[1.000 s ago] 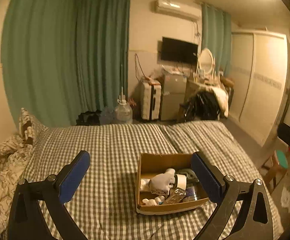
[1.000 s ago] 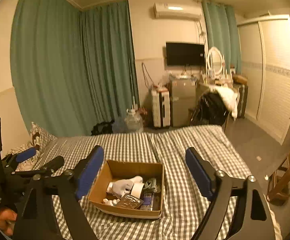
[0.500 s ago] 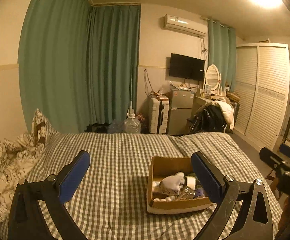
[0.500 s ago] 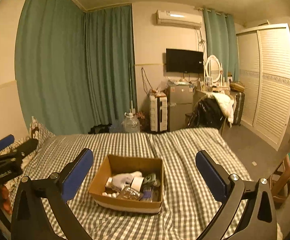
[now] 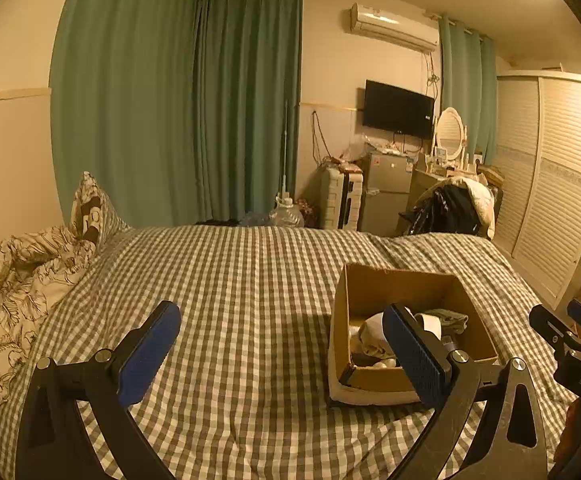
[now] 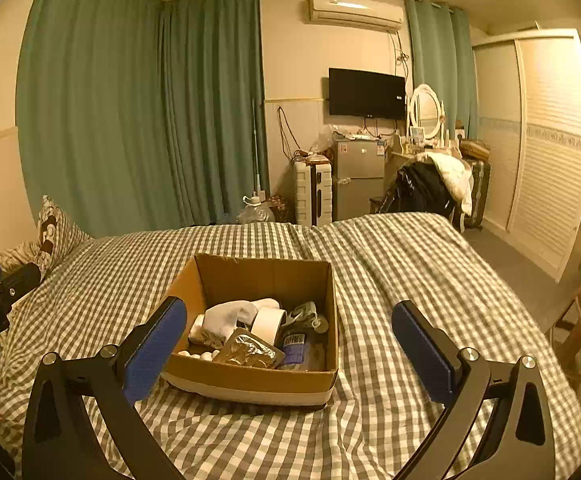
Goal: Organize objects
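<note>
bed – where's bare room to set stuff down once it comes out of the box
Widest bare patch: checked bedspread left of the cardboard box, up to the floral quilt. A narrower strip lies between the box's right side and the bed edge. Inside the box it is crowded.

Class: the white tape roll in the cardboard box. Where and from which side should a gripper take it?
Grip the tape roll across its flat faces, coming from above through the open top of the box. It stands on edge among the other items, so the upper rim is exposed.
</note>
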Available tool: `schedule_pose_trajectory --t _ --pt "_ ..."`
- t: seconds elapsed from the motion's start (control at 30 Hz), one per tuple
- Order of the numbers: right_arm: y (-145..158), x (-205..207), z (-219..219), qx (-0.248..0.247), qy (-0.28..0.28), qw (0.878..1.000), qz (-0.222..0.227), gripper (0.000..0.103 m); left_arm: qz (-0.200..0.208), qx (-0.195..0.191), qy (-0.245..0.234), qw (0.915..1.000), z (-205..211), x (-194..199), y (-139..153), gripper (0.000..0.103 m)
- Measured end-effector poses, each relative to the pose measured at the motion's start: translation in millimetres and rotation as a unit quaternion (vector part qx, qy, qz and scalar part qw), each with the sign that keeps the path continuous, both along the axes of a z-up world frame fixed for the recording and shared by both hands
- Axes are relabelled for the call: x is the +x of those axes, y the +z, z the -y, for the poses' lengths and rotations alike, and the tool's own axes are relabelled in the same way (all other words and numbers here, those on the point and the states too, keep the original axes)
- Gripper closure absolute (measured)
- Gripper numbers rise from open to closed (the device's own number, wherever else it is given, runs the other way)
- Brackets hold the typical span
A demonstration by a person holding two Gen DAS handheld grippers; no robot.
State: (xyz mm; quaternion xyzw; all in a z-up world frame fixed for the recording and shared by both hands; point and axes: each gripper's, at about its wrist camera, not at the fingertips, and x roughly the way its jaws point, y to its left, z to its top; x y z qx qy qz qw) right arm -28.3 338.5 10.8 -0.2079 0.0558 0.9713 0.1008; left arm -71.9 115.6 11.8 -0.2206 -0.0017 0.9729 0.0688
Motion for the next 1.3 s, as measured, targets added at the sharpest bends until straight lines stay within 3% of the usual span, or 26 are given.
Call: schedule_pose_trajectory --t 0.47,1.3 --pt "-13.4 -6.0 1.6 0.005 0.000 1.000 0.029 0.000 0.024 -0.019 -0.023 0.9993 -16.0 -1.5 -10.8 0.000" --pt "-11.2 -5.6 9.9 0.012 0.002 0.999 0.033 0.000 0.025 -0.022 -0.017 0.9993 -17.1 1.0 -8.6 0.000"
